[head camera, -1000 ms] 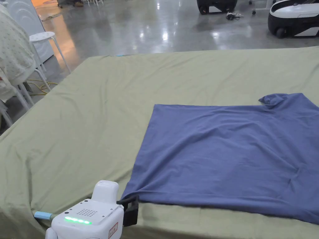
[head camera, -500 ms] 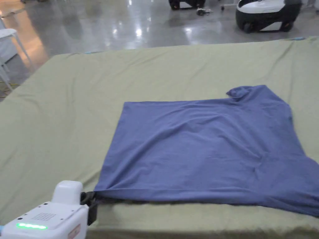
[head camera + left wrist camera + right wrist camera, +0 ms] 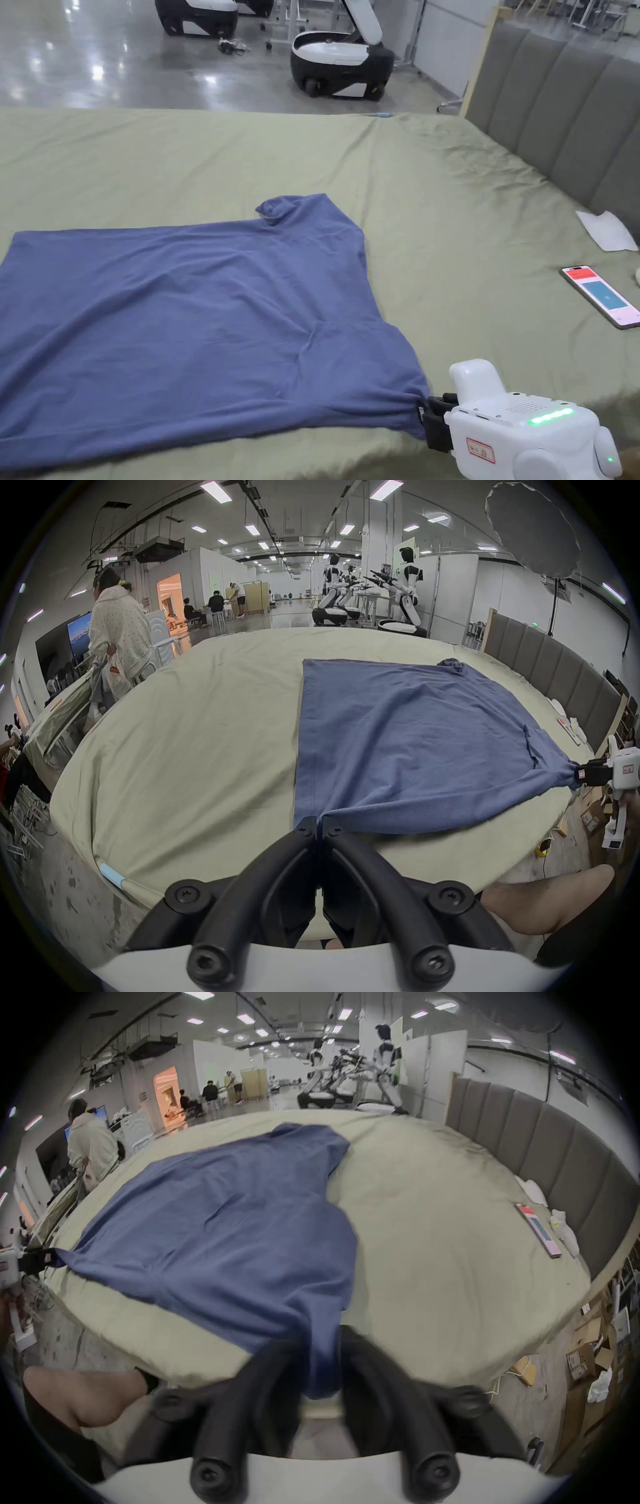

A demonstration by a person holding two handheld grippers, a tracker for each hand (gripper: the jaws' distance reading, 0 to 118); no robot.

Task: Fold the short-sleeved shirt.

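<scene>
A blue short-sleeved shirt [image 3: 187, 312] lies spread flat on the green bed sheet [image 3: 469, 206], its far sleeve [image 3: 281, 209] bunched up. My right gripper [image 3: 431, 420] sits at the bed's near edge, shut on the shirt's near right corner, which is pulled into a point. In the right gripper view the blue cloth [image 3: 242, 1234] runs between the blurred jaws of the right gripper [image 3: 318, 1355]. My left gripper [image 3: 317, 826] is shut on the shirt's near left hem corner [image 3: 311, 812]. Each gripper view shows the other gripper far off: the right gripper [image 3: 581, 774], the left gripper [image 3: 45, 1258].
A phone [image 3: 600, 297] and a white paper [image 3: 606, 230] lie on the sheet at the right, near the grey padded headboard [image 3: 562, 125]. Wheeled robots [image 3: 340, 62] stand on the floor beyond the bed. A person in a white top [image 3: 117, 636] stands far left.
The head camera has swung to the right, so the shirt sits farther left in the picture and the right gripper has come into it. The shirt itself lies much as before.
</scene>
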